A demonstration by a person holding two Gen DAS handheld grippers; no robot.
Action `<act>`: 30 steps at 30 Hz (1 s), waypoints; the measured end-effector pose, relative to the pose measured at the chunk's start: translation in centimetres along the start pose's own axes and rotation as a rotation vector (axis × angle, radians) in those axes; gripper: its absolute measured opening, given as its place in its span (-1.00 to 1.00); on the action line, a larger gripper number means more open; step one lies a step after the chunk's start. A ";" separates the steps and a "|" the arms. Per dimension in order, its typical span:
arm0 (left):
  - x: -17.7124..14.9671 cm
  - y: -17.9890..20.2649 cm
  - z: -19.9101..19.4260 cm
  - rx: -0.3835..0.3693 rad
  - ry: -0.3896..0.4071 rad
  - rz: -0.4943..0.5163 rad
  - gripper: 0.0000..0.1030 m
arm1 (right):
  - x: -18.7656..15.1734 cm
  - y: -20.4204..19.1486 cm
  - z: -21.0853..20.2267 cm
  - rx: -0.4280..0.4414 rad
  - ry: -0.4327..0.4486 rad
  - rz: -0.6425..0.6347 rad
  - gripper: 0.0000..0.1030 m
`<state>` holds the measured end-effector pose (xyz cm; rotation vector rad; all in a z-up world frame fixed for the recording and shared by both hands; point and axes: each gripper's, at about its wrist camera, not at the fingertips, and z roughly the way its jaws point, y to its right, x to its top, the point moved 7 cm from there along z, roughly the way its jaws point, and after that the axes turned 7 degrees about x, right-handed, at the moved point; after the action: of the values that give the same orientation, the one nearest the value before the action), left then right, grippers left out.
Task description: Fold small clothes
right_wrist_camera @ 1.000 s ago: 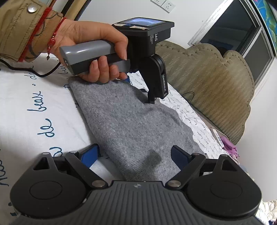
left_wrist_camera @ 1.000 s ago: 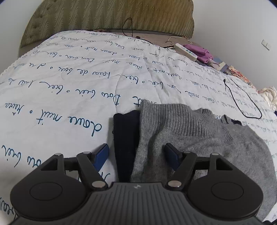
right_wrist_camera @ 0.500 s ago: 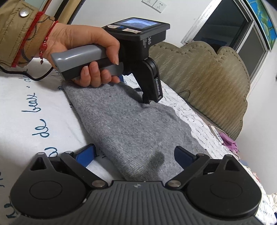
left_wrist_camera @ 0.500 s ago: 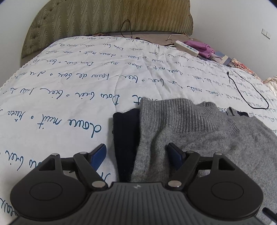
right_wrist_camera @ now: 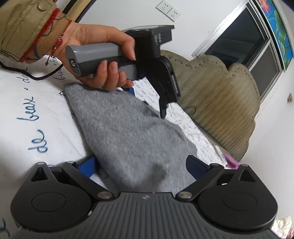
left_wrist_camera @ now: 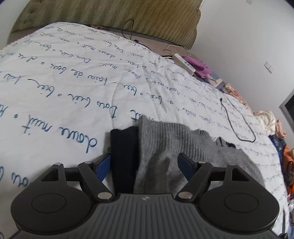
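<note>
A grey knit garment [left_wrist_camera: 176, 147] with a dark navy part [left_wrist_camera: 123, 154] lies folded on the white bedspread [left_wrist_camera: 73, 95]. My left gripper [left_wrist_camera: 145, 163] is open, its blue-tipped fingers astride the garment's near end. In the right wrist view the same grey garment [right_wrist_camera: 132, 139] runs between the open fingers of my right gripper [right_wrist_camera: 141, 165]. The left gripper's body [right_wrist_camera: 158, 60], held in a hand, hovers just above the garment's far end.
A black cable [left_wrist_camera: 237, 119] loops on the bedspread to the right. A white remote [left_wrist_camera: 183, 62] and purple cloth [left_wrist_camera: 198, 66] lie near the olive headboard [left_wrist_camera: 110, 16]. More clothes [left_wrist_camera: 270, 125] are piled at the right edge.
Both views have tilted. The left gripper has lifted a little off the grey garment and its shadow shows on the knit. Both grippers stay open.
</note>
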<state>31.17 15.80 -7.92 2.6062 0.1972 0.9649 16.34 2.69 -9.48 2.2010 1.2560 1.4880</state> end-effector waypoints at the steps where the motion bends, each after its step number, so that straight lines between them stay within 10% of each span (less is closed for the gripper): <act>1: 0.1 0.1 0.2 -0.008 0.001 -0.004 0.51 | 0.3 -0.1 0.3 -0.006 0.004 -0.011 0.90; 7: 0.8 1.0 1.2 0.000 -0.007 0.013 0.48 | 2.1 -1.4 2.3 0.032 -0.006 -0.057 0.29; 14: 0.8 0.7 2.1 0.064 -0.039 -0.015 -0.51 | 3.4 -3.6 4.1 0.033 0.001 -0.158 -0.35; 18: 0.6 1.6 1.6 0.105 -0.010 0.006 -0.64 | 3.6 -4.2 4.6 0.062 0.012 -0.171 -0.74; 30: 2.5 6.3 -3.3 0.190 0.057 0.097 -0.66 | 3.4 0.5 -0.6 0.139 0.106 0.099 -0.85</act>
<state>30.99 11.53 -1.78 2.7845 0.1869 1.1043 16.56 4.76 -6.63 2.3310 1.3380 1.6206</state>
